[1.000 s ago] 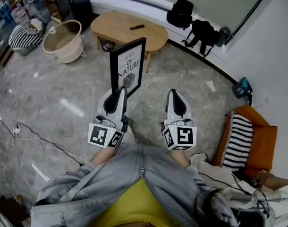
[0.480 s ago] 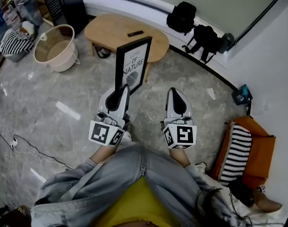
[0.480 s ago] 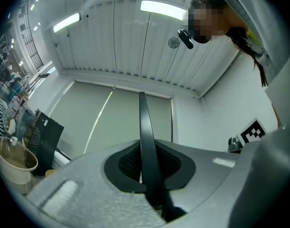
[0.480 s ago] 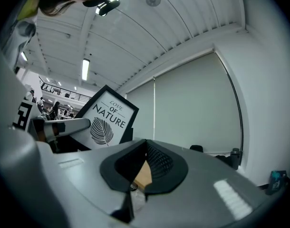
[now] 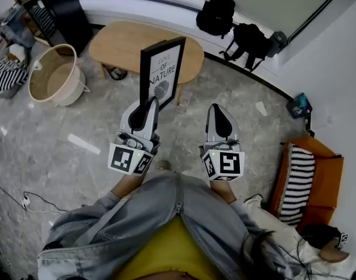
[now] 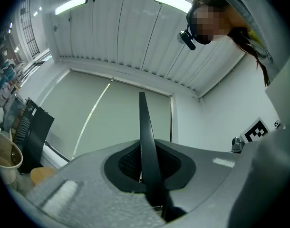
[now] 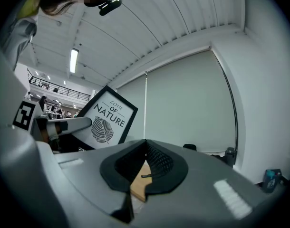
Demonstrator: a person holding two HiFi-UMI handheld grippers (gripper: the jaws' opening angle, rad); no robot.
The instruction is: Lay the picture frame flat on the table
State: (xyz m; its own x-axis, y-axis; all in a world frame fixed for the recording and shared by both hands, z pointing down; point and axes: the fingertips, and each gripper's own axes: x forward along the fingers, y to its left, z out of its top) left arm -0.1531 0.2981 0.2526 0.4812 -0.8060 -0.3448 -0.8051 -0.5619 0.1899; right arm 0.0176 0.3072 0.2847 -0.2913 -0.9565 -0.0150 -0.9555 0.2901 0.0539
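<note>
A grey marble floor (image 5: 73, 133) was seen from above, closed off by pale walls. Beyond the tips of both claws stood an oval wooden table (image 5: 119, 42).

The left gripper (image 5: 152, 102) was held out ahead of the person. Its jaws were drawn narrow and clamped on the lower edge of the picture frame (image 5: 162, 69). In the left gripper view the black frame was seen edge-on, pinched between the two dark pads. The frame was carried upright with a slight tilt, rising straight from that claw's tips. Its leaf print and the words "LOVE OF NATURE" were turned towards the person. From above, the frame was seen across the near right part of the table. Whether it was over the tabletop or short of it could not be told.

The right gripper (image 5: 216, 108) was held beside the left one, apart from it and from the frame. Its jaws were brought together and nothing was gripped. In the right gripper view the frame was seen to that claw's left.

A round basket (image 5: 49, 77) was set on the floor well to the left of the left claw. Two black backpacks (image 5: 217, 13) were propped against the wall beyond the right claw. An orange chair (image 5: 327, 174) with a striped cushion (image 5: 299, 177) was placed well to that claw's right.
</note>
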